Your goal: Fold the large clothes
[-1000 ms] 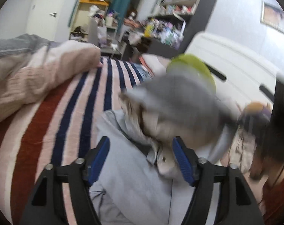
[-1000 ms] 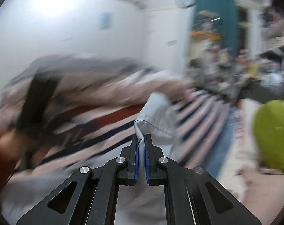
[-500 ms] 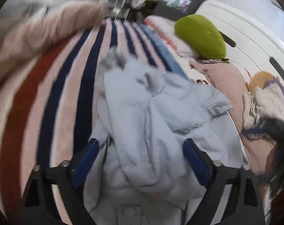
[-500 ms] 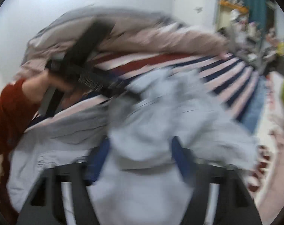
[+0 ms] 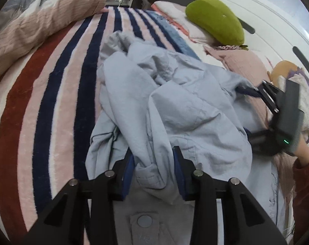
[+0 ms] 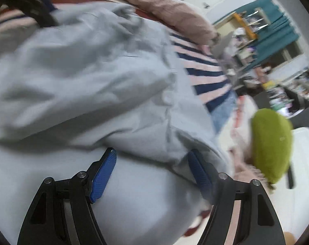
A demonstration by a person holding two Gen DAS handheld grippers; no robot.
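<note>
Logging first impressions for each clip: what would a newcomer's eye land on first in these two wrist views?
The crumpled light blue garment heaped in the middle of the bed, on the striped blanket of red, navy and pink bands. Next, the left gripper, open, with a bunch of that cloth between its blue fingers. Then the bright green pillow by the white headboard, and the right gripper, open over the cloth.

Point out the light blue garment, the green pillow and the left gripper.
light blue garment (image 5: pixel 185 106): left wrist view, on its crumpled middle.
green pillow (image 5: pixel 215 20): left wrist view, on its top surface.
left gripper (image 5: pixel 154 171): left wrist view, midway between its fingertips.
</note>
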